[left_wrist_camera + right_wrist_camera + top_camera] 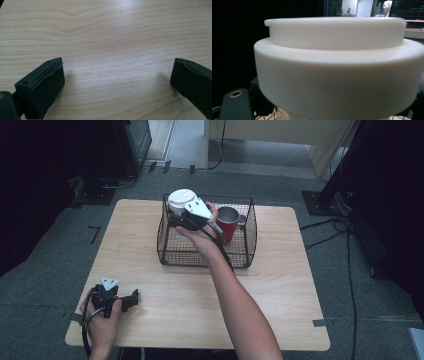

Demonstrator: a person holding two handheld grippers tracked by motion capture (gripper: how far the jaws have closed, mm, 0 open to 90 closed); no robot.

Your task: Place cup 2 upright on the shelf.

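Right gripper point(181, 218) clamped on the white round-lidded plastic container point(181, 200), held at the back-left corner of the black wire mesh basket point(167, 251), beside the red metal cup point(227, 224). Left gripper point(134, 298) rests on the light wooden table point(280, 280) near its front-left corner, jaws spread wide, holding nothing.

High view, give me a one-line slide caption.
Right gripper at a white-lidded container in a wire basket beside a red mug; left gripper rests open on the table.
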